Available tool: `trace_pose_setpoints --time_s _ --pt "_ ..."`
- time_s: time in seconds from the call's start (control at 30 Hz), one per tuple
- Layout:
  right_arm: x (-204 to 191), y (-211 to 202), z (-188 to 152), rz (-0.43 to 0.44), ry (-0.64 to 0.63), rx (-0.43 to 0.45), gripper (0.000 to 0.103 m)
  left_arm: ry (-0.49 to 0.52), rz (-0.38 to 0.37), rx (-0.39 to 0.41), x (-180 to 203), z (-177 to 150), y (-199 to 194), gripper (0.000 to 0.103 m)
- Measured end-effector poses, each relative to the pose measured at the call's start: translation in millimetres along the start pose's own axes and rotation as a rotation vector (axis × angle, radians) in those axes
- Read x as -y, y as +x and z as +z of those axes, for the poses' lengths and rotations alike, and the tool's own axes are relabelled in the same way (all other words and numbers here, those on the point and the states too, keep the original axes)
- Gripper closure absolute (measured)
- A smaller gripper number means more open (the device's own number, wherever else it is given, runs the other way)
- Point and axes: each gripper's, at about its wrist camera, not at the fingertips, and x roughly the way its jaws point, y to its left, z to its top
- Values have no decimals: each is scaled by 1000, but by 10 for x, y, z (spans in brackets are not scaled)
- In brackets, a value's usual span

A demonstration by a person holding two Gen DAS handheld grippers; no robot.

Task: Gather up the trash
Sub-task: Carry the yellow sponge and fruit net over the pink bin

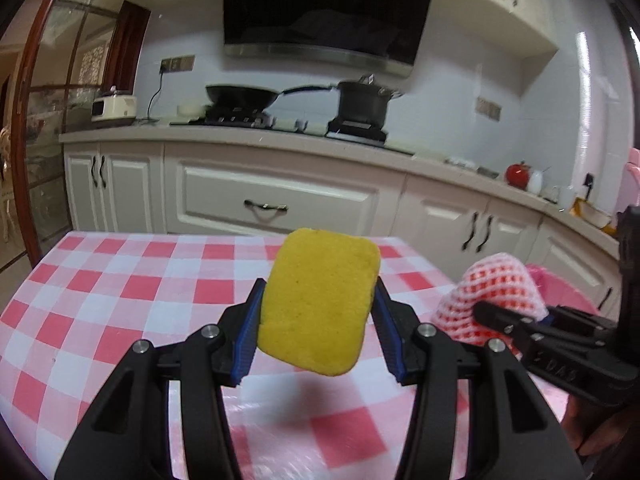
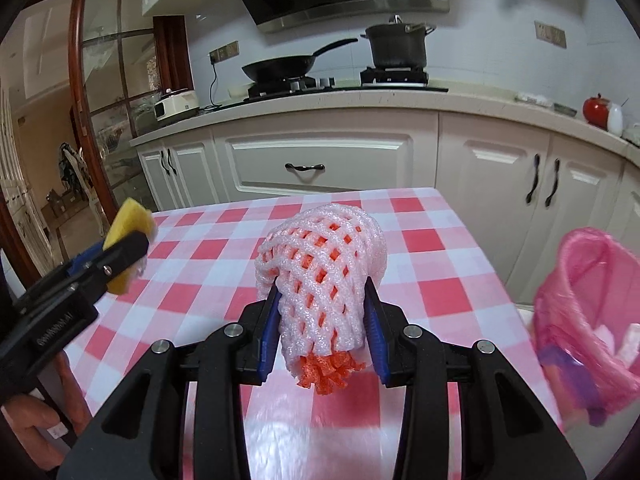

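Note:
My left gripper (image 1: 318, 300) is shut on a yellow sponge (image 1: 320, 300), held in the air over the red-and-white checked tablecloth (image 1: 120, 280). My right gripper (image 2: 322, 300) is shut on a white foam fruit net (image 2: 324, 268) with an orange net inside it, also lifted above the table. In the left wrist view the foam net (image 1: 496, 292) and the right gripper (image 1: 516, 326) show at the right. In the right wrist view the sponge (image 2: 130, 228) and the left gripper (image 2: 120, 252) show at the left. A bin with a pink bag (image 2: 592, 320) stands off the table's right edge.
Behind the table runs a kitchen counter (image 1: 240, 136) with white cabinets, a wok (image 1: 244, 96) and a pot (image 1: 364, 100) on the stove. A rice cooker (image 1: 114, 108) sits at the left, a red apple-shaped jar (image 1: 518, 174) at the right. A person's hand (image 2: 36, 424) shows low left.

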Motion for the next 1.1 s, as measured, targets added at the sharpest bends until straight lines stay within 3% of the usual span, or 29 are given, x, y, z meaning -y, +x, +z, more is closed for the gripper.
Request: trace_pose_setpoints --time_s 0.23,0.53,1.1 --pt "52 -528 -55 -25 -8 60 66 62 -43 45 358 -23 -407 53" --pt "360 -1038 -58 -84 13 122 66 115 -127 81 816 39 -638 52" --pt "1346 -1382 -243 -259 133 131 66 168 -332 18 1791 21 -146 52"
